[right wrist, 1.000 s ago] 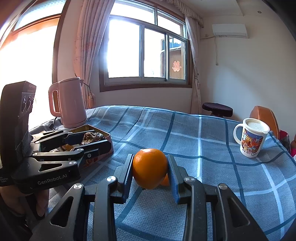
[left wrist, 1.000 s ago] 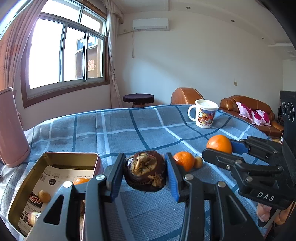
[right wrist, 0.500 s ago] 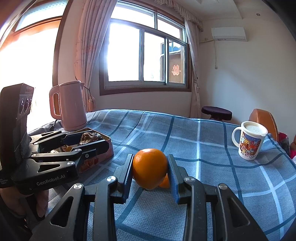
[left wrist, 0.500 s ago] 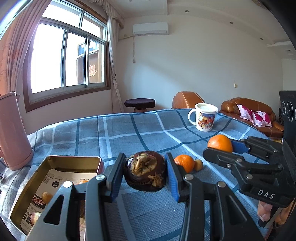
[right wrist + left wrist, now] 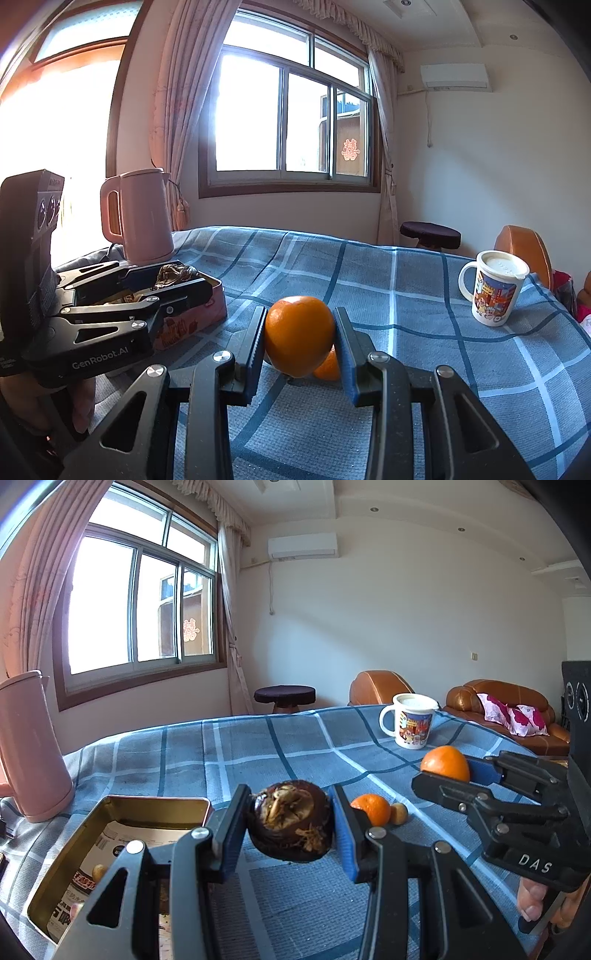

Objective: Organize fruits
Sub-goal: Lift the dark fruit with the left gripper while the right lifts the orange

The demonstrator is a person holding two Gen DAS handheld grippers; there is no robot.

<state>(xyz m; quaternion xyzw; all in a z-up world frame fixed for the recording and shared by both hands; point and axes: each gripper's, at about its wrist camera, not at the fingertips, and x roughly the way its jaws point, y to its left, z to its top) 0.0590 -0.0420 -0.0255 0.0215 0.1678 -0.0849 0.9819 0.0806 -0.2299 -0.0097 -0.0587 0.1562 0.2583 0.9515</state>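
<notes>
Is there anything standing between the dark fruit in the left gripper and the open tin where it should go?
Nothing visible does. The left gripper holds the dark fruit just right of the open tin, and only blue checked cloth lies between. The pink kettle stands behind the tin, out of the way.

Small orange [image 5: 328,365] mostly hidden behind held orange [image 5: 299,336]; kettle [image 5: 31,746] cut off at left edge.

Blue checked tablecloth [image 5: 258,746] seen. Orange fruit [image 5: 299,339], dark brown fruit [image 5: 291,823]. Pink kettle [image 5: 142,218] far left. Gold tin [image 5: 110,812]. White mug [image 5: 495,291], cartoon picture printed.
</notes>
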